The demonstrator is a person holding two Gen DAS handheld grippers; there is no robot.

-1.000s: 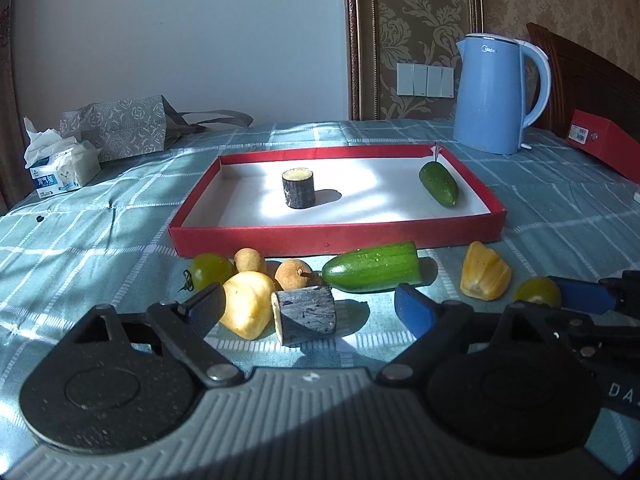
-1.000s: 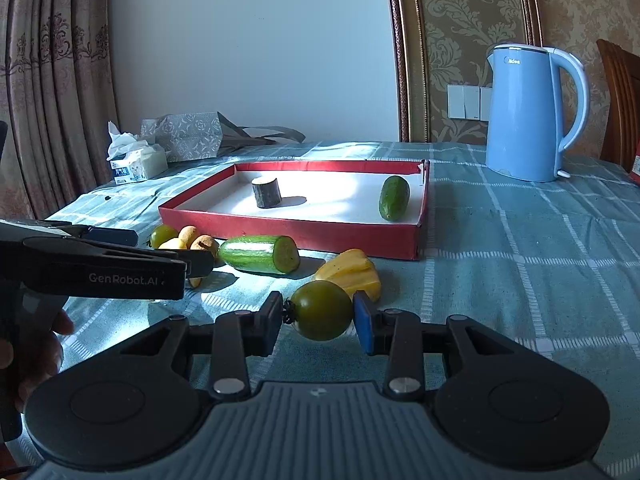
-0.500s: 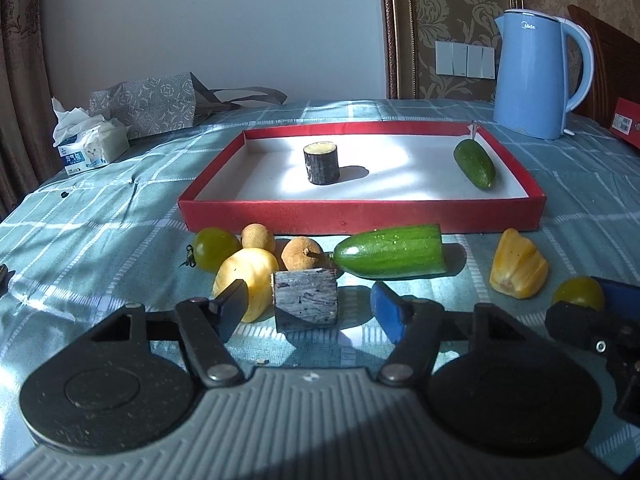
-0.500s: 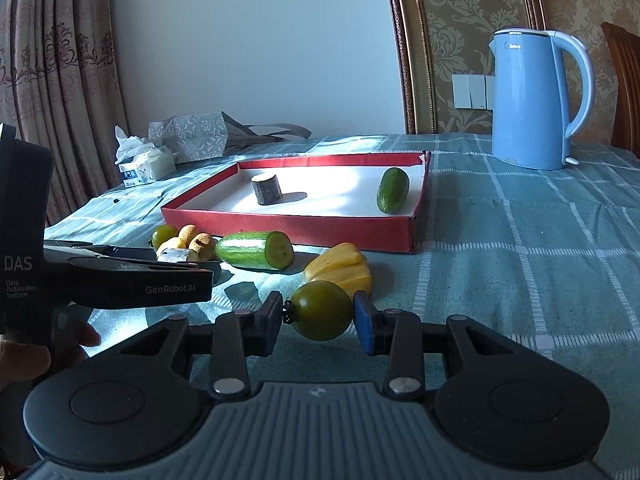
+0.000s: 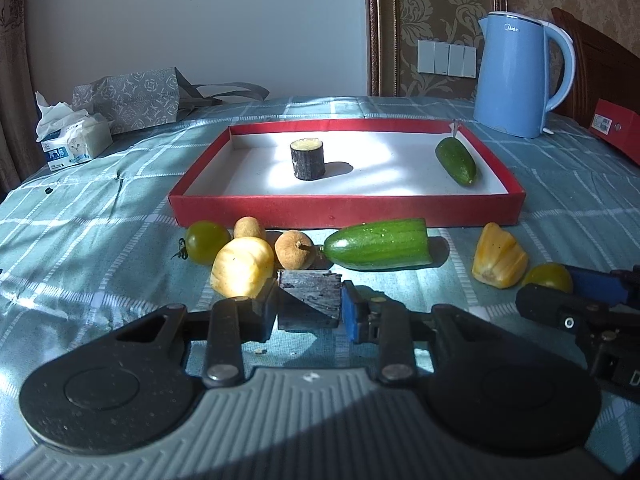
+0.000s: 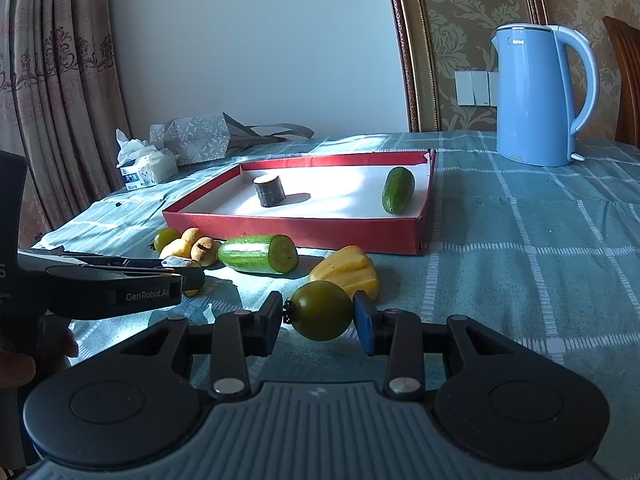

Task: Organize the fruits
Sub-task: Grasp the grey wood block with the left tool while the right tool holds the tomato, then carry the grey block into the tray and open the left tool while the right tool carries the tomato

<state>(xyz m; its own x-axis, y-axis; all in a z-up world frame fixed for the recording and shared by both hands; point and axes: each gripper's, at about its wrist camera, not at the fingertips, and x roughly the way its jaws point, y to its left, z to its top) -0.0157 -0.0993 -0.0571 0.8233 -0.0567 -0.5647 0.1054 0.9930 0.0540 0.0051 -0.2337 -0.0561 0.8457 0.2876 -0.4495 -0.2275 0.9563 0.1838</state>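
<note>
My left gripper (image 5: 310,309) is closing on a dark sugarcane piece (image 5: 310,300) that lies on the cloth, and both pads touch its ends. Around it lie a yellow jackfruit piece (image 5: 242,266), two longans (image 5: 294,249), a green tomato (image 5: 206,241) and a cut cucumber (image 5: 378,244). My right gripper (image 6: 320,314) is shut on another green tomato (image 6: 321,310), just in front of a second jackfruit piece (image 6: 352,272). The red tray (image 5: 344,212) behind holds an upright sugarcane piece (image 5: 307,159) and a small cucumber (image 5: 456,160).
A blue kettle (image 5: 520,76) stands at the back right, with a red box (image 5: 616,128) beside it. A tissue pack (image 5: 74,140) and a grey paper bag (image 5: 128,98) sit at the back left. A person's hand (image 6: 16,360) holds the left gripper.
The left gripper's fingers have come together from wide apart onto the dark sugarcane piece. The right gripper has kept its hold on the green tomato and stayed put.
</note>
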